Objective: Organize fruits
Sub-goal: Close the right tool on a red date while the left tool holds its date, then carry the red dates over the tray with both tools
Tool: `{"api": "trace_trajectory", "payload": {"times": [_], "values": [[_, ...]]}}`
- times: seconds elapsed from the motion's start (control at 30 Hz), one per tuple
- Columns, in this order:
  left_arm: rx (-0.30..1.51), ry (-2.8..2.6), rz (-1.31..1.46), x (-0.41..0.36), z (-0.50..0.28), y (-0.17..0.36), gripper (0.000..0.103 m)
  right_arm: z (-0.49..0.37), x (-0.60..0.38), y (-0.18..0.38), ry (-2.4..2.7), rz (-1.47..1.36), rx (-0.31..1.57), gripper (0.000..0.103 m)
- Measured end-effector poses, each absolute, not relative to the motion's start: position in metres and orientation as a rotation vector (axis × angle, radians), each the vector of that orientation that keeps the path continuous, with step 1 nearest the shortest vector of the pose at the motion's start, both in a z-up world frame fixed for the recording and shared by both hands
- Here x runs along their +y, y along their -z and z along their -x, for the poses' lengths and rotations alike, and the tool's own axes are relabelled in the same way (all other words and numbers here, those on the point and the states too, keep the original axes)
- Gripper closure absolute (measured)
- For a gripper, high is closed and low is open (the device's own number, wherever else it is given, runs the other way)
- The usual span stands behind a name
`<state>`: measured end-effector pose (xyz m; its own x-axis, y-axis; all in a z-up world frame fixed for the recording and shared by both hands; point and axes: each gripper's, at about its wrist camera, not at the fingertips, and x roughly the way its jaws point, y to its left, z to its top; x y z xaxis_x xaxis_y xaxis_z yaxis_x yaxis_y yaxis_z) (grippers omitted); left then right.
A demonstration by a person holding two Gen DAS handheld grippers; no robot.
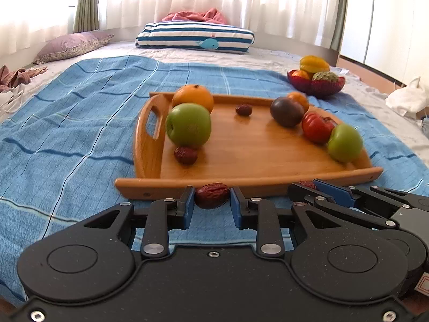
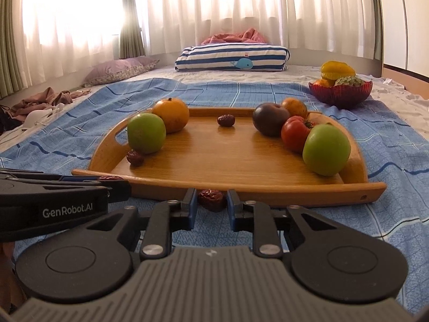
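Dates lie crosswise, clamped in both jaws before the tray.

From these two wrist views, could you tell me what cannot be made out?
- Red bowl: its lower contents, hidden by its wall and the top fruit, both views.
- Small orange: mostly behind the dark plum.
- Date in the right gripper: nearly covered by the fingers, left view.
- Person: out of frame.
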<state>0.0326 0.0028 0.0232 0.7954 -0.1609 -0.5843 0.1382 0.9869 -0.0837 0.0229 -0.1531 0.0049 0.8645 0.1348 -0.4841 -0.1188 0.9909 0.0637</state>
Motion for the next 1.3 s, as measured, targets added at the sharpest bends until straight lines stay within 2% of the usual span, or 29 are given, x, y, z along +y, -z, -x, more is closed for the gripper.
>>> {"api": "trace_trajectory", "payload": {"times": [0.5,1.3], "values": [[0.584,0.196,0.025,-0.015,-0.046,-0.044,0.076,-0.024,-0.169,-0.024,-0.099,-0.036,0.448,0.075],[0.591,0.232,0.037,-0.029,-0.085,-0.04,0.076,-0.05,-0.189,-0.024,-0.055,-0.042,0.456,0.074]]}}
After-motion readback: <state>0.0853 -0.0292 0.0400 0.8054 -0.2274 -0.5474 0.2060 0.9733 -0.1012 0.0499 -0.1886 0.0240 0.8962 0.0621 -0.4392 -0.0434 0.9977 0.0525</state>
